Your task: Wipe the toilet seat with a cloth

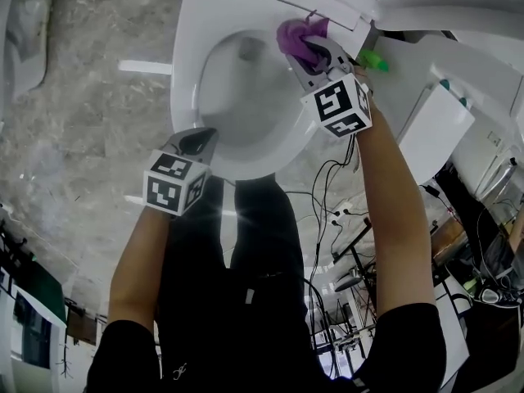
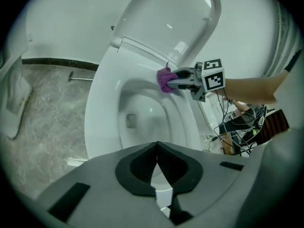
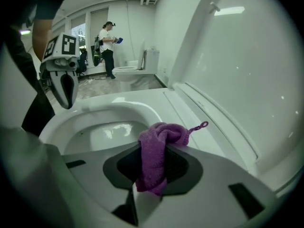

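Observation:
The white toilet seat (image 1: 187, 64) is down and its lid (image 2: 175, 18) stands raised behind it. My right gripper (image 1: 313, 53) is shut on a purple cloth (image 1: 296, 38) and presses it on the seat's rear right part, close to the hinge. In the right gripper view the cloth (image 3: 154, 151) bulges out between the pads over the seat (image 3: 156, 103). My left gripper (image 1: 196, 142) hovers at the bowl's front rim, shut, with nothing in it. From the left gripper view (image 2: 156, 156) the right gripper (image 2: 173, 82) and cloth (image 2: 165, 79) show across the bowl.
Grey marble floor (image 1: 74, 121) surrounds the toilet. A white box (image 1: 434, 129) and a green object (image 1: 375, 60) sit to the right, with cables (image 1: 327, 203) on the floor. A person (image 3: 108, 42) stands far off by another toilet (image 3: 130, 72).

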Tool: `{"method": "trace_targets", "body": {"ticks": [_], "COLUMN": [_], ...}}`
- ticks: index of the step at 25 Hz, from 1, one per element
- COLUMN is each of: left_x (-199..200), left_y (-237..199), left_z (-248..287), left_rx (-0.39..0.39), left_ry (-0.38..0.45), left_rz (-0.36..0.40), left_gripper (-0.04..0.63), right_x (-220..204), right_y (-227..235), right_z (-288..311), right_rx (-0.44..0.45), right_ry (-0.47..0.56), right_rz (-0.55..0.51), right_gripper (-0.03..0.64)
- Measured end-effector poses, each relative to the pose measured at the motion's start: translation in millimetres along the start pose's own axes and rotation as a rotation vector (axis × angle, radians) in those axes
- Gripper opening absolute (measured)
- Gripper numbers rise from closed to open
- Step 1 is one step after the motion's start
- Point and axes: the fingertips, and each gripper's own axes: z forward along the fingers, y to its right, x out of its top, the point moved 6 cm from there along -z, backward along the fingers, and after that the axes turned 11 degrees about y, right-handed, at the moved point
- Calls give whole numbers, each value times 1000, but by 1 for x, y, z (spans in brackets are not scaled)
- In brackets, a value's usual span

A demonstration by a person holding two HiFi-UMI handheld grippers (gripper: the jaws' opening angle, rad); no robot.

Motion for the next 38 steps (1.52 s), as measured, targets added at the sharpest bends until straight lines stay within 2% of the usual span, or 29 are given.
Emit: {"method": "trace_targets", "body": {"ticks": [4,6,8,10,13,15,17,19,23,28,33,38], "left_x": [0,1,0,-2,-3,-3,-2,-2,-5,-10,-26,-43], "left_y": [3,8,13,14,13,15,20,25,41,66,88,91], "left_z": [-1,1,4,3,4,8,13,18,22,20,26,23], "left_rx": [-9,-20,-30,-37,-35,-31,-40,-61,-97,-100,-81,-62], "left_ry": [8,4,-1,-6,-7,-3,-2,2,27,69,84,104], "left_rz": [3,10,20,30,37,27,24,39,59,6,-29,-78], "left_gripper": [9,9,9,9,9,9,9,9,9,9,9,9], "right_x": [-11,-17,-26,-36,-51,-55,-59,-60,-63,-67,-76,-78], "right_y": [4,17,36,54,65,59,48,38,7,-32,-65,-100], "right_z": [-16,-27,-41,-55,-69,-71,-74,-76,-78,-91,-103,-111], "right_rx": [94,93,25,-103,-289,-367,-400,-384,-244,-111,-54,-3], "right_ry": [-25,-17,2,31,133,204,236,242,208,174,184,189], "right_rz": [71,134,218,314,538,644,678,678,619,609,637,663], "right_gripper": [95,95,95,97,97,97,97,97,97,97,95,97]}}
